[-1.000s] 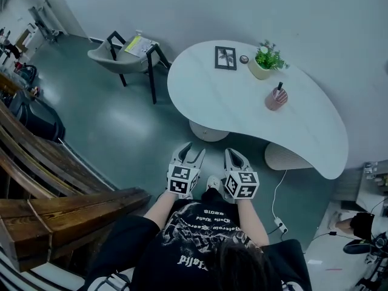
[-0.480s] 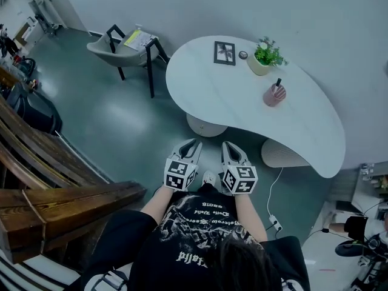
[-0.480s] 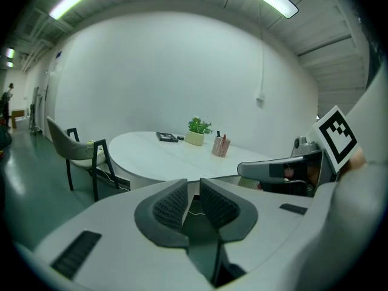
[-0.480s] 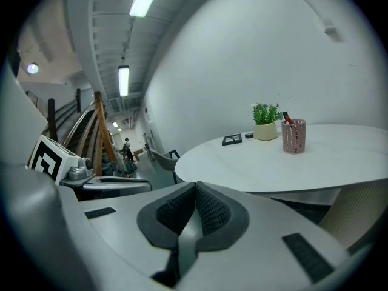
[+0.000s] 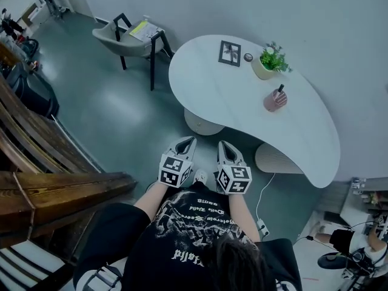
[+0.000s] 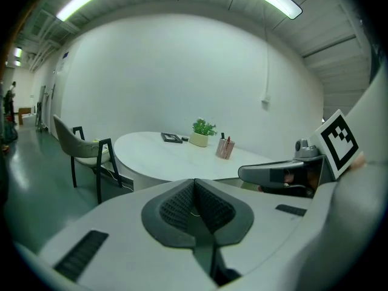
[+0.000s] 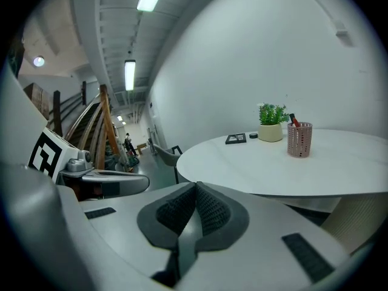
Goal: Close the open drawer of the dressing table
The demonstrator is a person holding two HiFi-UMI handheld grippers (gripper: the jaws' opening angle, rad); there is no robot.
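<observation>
The left gripper (image 5: 189,140) had just closed its fingers on nothing, and the right gripper (image 5: 222,145) sat shut and empty too. The ribbed drawer (image 5: 276,157) apparently stuck out under the counter (image 5: 242,99), near right. It would likely slide lightly if pushed on its stiff front.

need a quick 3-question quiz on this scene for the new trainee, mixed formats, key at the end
1. Multiple choice: which of these stands on the white table? A) laptop B) pink pen cup C) kettle
2. True or false: the right tool is clamped on the potted plant.
3. Short answer: what lies on the seat of the chair?
Key: 1 B. 2 False: its jaws are together with nothing between them, short of the table. 3 A yellow sheet or booklet.
</observation>
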